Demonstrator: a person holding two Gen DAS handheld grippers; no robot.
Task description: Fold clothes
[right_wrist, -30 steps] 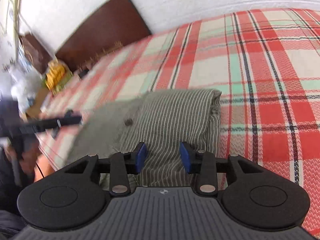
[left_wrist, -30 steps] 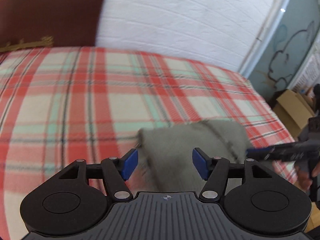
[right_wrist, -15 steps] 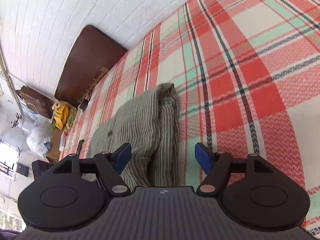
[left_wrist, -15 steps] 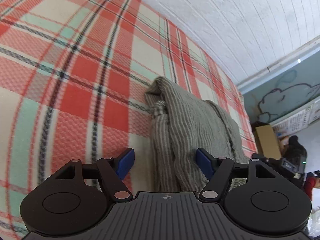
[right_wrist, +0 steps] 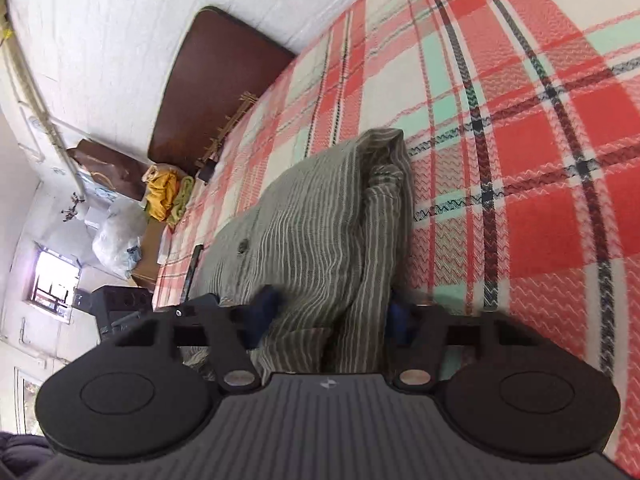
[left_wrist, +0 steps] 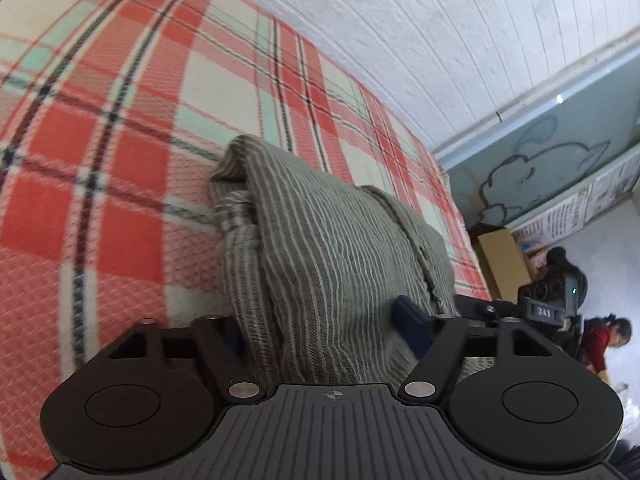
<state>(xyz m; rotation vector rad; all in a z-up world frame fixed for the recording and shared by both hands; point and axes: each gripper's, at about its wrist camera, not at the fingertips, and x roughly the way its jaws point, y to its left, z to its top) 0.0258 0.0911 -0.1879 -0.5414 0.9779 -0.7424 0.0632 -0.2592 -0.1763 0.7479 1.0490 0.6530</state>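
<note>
On the red, cream and mint plaid bed [left_wrist: 120, 184] lay a folded grey-green striped cloth garment [left_wrist: 320, 248]. Left gripper [left_wrist: 320, 328] and right gripper [right_wrist: 328, 312] each straddled its near end, jaws apart around the fabric.

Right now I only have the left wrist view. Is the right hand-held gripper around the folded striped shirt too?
Observer: Yes. The right hand-held gripper has its jaws apart, straddling the thick folded edge of the striped shirt.
Operator: Anything on the shirt's top that I can't see?
Observer: A dark button shows on the top layer.
Operator: And beyond the bed's far side?
Observer: A pile of yellow and green clothes lies beside the bed.
</note>
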